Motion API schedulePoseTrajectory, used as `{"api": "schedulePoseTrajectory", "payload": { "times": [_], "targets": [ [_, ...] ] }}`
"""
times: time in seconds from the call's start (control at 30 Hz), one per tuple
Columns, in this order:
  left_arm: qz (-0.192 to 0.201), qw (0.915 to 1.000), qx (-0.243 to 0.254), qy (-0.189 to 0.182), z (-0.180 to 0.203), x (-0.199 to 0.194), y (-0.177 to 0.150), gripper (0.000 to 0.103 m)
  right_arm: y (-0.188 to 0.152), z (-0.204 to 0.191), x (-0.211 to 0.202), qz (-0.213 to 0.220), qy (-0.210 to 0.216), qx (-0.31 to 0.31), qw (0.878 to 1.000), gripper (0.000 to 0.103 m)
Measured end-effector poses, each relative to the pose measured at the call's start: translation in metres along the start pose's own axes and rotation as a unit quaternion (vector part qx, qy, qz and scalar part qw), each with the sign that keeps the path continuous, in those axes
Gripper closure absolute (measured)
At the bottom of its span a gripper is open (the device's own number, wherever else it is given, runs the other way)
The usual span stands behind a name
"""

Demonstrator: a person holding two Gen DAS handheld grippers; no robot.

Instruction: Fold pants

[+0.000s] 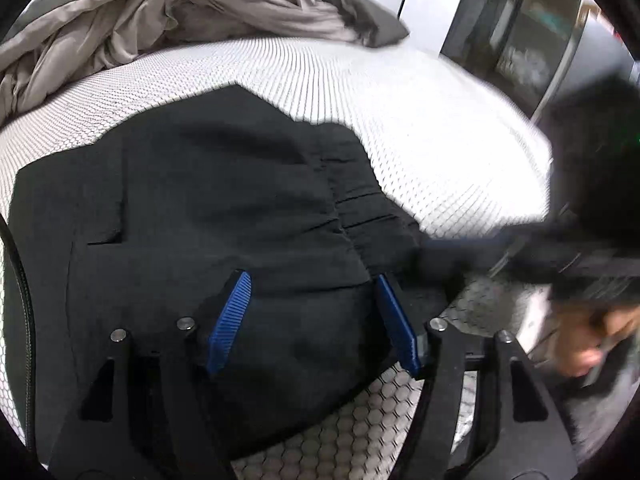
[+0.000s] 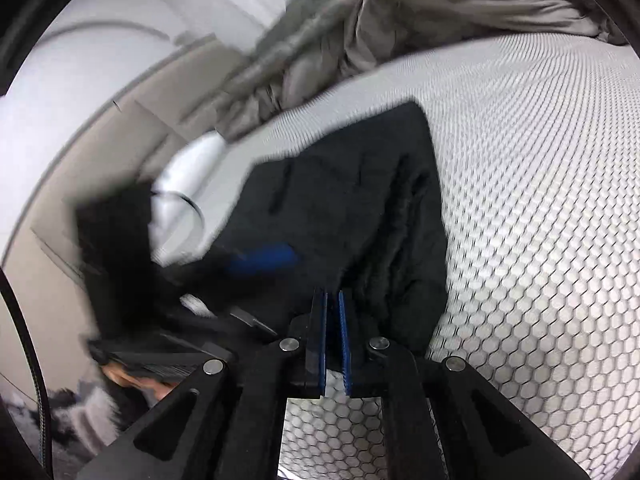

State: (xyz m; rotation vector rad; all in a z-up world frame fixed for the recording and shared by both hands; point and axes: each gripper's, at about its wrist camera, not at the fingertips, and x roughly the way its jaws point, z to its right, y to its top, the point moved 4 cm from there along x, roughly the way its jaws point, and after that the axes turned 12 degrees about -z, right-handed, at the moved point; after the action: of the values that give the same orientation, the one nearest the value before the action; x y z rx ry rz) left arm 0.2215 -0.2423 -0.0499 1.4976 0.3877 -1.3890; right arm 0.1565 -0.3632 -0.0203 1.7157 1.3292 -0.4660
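The black pants [image 1: 224, 208] lie folded on a white mattress with a honeycomb pattern [image 1: 420, 128]. My left gripper [image 1: 312, 284] is open, its blue pads spread over the near edge of the pants beside the gathered waistband [image 1: 360, 208]. My right gripper [image 2: 333, 296] is shut on the near edge of the pants [image 2: 360, 208]. The right gripper shows blurred at the right of the left wrist view [image 1: 460, 248]. The left gripper's blue pad shows blurred in the right wrist view [image 2: 264, 260].
A rumpled grey-brown duvet [image 1: 160, 12] lies at the far side of the mattress, also in the right wrist view [image 2: 400, 8]. A dark shelf unit [image 1: 520, 32] stands beyond the bed. The mattress edge and a wall [image 2: 100, 92] are to the left.
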Motion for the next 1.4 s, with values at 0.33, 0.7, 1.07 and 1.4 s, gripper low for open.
{"api": "schedulePoseTrajectory", "payload": {
  "times": [0.33, 0.7, 1.07, 1.4],
  "targets": [
    [-0.001, 0.9999, 0.009, 0.012, 0.008, 0.006, -0.001, 0.040, 0.040, 0.039, 0.029, 0.000, 0.018, 0.100, 0.995, 0.090],
    [0.000, 0.9999, 0.004, 0.014, 0.005, 0.004, -0.007, 0.039, 0.050, 0.049, 0.033, 0.001, -0.063, 0.077, 0.995, 0.093],
    [0.088, 0.9859, -0.129, 0.060, -0.119, -0.084, -0.038, 0.037, 0.004, 0.057, 0.006, -0.036, -0.084, 0.053, 0.994, 0.055],
    [0.112, 0.9656, -0.202, 0.119, -0.172, -0.108, -0.083, 0.022, 0.000, 0.022, -0.028, 0.035, -0.128, 0.007, 0.991, 0.004]
  ]
}}
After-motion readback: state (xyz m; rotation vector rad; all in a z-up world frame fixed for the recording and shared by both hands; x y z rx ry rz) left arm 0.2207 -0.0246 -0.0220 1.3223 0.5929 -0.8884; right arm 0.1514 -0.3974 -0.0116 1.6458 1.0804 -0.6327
